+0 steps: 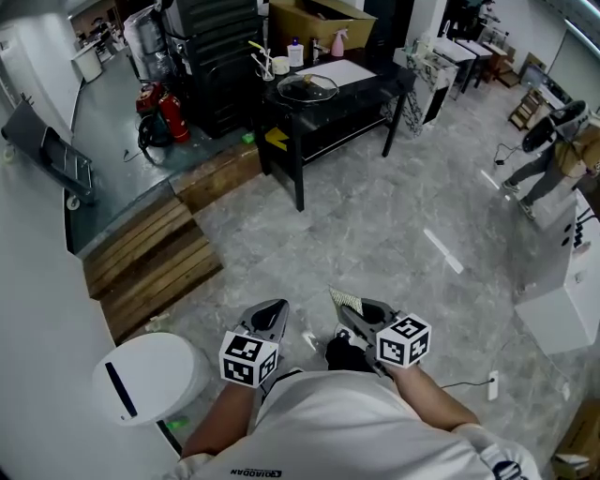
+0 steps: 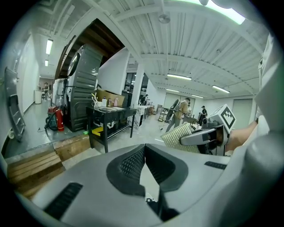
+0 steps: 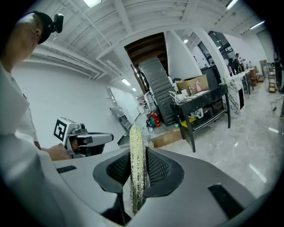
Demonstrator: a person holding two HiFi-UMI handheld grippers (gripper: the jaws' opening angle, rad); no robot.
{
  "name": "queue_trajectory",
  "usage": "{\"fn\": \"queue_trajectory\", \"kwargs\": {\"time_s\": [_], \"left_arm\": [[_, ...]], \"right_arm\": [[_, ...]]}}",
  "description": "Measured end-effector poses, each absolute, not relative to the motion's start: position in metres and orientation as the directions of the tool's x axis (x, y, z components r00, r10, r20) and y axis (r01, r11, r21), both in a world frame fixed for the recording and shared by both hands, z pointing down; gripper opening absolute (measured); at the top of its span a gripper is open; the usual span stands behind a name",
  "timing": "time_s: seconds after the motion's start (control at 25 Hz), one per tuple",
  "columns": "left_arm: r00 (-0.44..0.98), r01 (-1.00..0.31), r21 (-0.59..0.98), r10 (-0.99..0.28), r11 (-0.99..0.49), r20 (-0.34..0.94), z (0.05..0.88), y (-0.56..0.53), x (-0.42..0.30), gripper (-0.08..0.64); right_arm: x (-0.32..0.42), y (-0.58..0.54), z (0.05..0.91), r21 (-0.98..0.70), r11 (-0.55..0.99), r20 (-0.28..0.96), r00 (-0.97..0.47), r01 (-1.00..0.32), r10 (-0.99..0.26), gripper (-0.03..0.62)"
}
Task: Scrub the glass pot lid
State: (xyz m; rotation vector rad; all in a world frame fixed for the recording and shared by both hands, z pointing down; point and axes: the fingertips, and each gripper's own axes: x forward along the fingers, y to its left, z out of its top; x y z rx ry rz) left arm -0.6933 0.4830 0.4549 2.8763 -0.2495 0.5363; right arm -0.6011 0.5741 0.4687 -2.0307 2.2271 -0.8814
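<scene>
The room is a wide workshop with a grey, marbled floor [image 1: 394, 216] that takes up most of what I can see. Along the left side runs a low platform of wooden boards [image 1: 150, 267], stepped up from the floor. Beyond it, across the room, stands a black table [image 1: 375, 86] with a lower shelf; a cardboard box [image 1: 319, 19] sits behind it and a few bottles stand at its back edge. A white, rounded unit [image 1: 150, 375] stands close by the person's left side. Off to the right another person [image 1: 553, 155] bends forward, well away from the table. Two red fire extinguishers [image 1: 169, 112] stand on the floor left of the table.

The person carrying the tools stands in the open floor, well apart from the table, with both tools held low in front of the body and pointing slightly downward, side by side. The left gripper [image 1: 272, 314] has its jaws pressed together with nothing between them. The right gripper [image 1: 349, 307] is clamped on a scouring pad [image 3: 136, 142], a pale, rough-textured piece that shows edge-on between the pads and sticks out past the fingertips.

The glass pot lid [image 1: 307, 87] lies flat on the left part of the black tabletop, its dark knob upward, far from either tool and untouched.
</scene>
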Motion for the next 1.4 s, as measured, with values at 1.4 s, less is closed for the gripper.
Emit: {"fn": "queue_trajectory", "kwargs": {"time_s": [1.4], "left_arm": [[0.922, -0.187, 0.132, -0.127, -0.974, 0.366, 0.42, 0.321, -0.298, 0.015]], "right_arm": [[-0.208, 0.415, 0.454, -0.382, -0.008, 0.328, -0.127, -0.924, -0.936, 0.083]]}}
